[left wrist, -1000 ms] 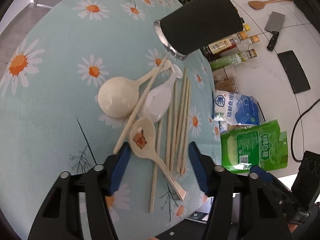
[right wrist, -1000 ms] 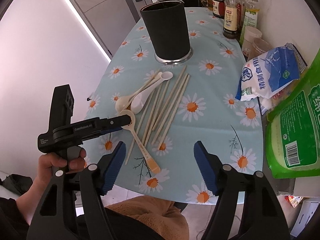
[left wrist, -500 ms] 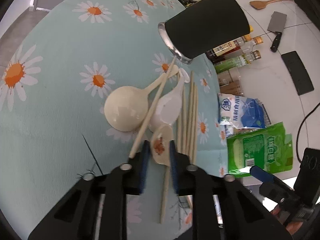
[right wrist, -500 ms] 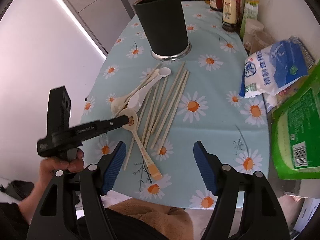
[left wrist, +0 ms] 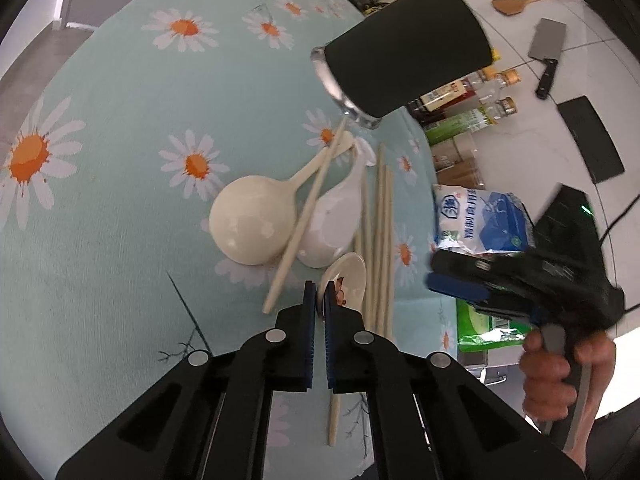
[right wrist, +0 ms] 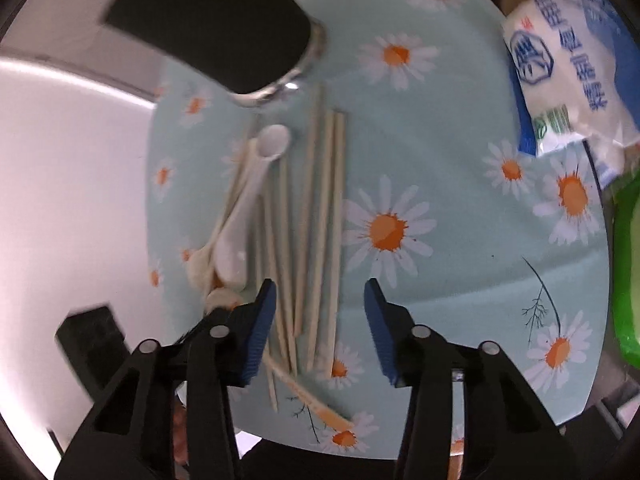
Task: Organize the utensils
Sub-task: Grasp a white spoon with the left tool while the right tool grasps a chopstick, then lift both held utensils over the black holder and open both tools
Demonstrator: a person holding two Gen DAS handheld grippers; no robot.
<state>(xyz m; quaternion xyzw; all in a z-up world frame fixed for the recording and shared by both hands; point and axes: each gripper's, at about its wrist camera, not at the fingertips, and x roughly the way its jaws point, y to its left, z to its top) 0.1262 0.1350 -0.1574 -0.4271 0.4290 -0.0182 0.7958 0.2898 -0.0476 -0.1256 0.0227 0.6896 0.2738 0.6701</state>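
Two claws work over the worktop (left wrist: 100,160) near the black holder (left wrist: 404,52). Right claw (right wrist: 320,320), half-open and just narrowing, straddles the chopsticks (right wrist: 320,220) without gripping. Left claw (left wrist: 318,304) pinches the patterned spoon (left wrist: 348,276); next, lift it into the holder.

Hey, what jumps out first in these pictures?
A pile of pale chopsticks and spoons lies mid-table on the daisy tablecloth. Behind it stands a black utensil holder. The left hand-held gripper is clamped on the rim of a patterned spoon.
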